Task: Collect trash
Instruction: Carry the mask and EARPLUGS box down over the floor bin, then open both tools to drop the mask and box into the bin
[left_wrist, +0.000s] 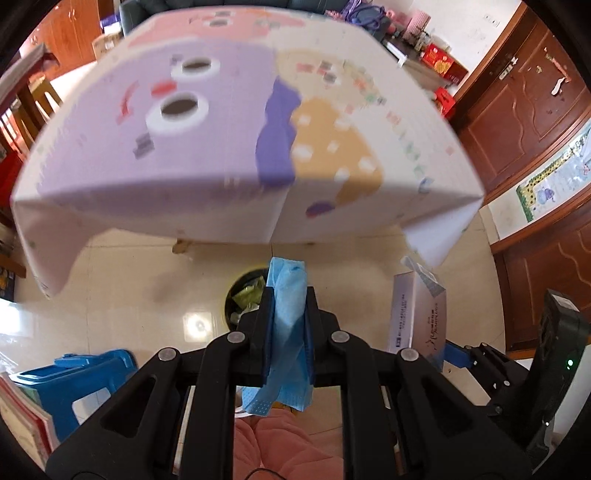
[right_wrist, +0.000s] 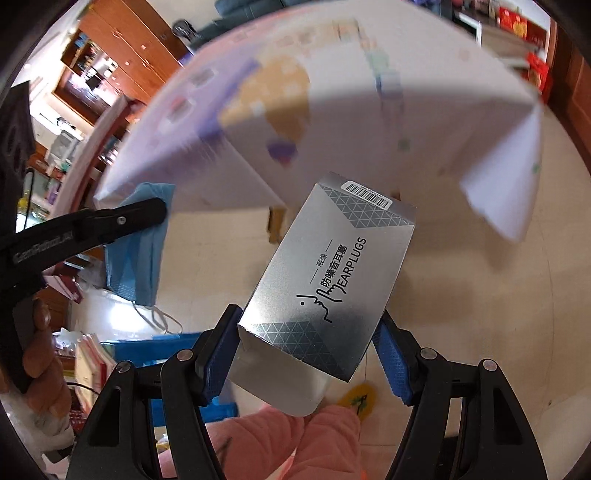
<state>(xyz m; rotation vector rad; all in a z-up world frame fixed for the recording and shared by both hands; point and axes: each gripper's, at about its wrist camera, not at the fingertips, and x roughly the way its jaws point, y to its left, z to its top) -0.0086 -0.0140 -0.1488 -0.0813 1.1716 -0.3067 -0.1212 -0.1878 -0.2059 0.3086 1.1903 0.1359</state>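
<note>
Midway: left claw (left_wrist: 288, 314) clenched on blue face mask (left_wrist: 286, 332), above dark trash bin (left_wrist: 240, 299) on floor holding wrappers. Right claw (right_wrist: 306, 350) gripping silver earplug box (right_wrist: 328, 273), off bench (left_wrist: 221, 147). Both drops pending.

**Readable print**

The silver box (right_wrist: 325, 280) carries "EARPLUGS" in black — beside it the Chinese characters 防噪音耳塞 and, smaller, 眠缘 — plus a barcode sticker (right_wrist: 367, 193) at its far end, digits too small to read.
</note>
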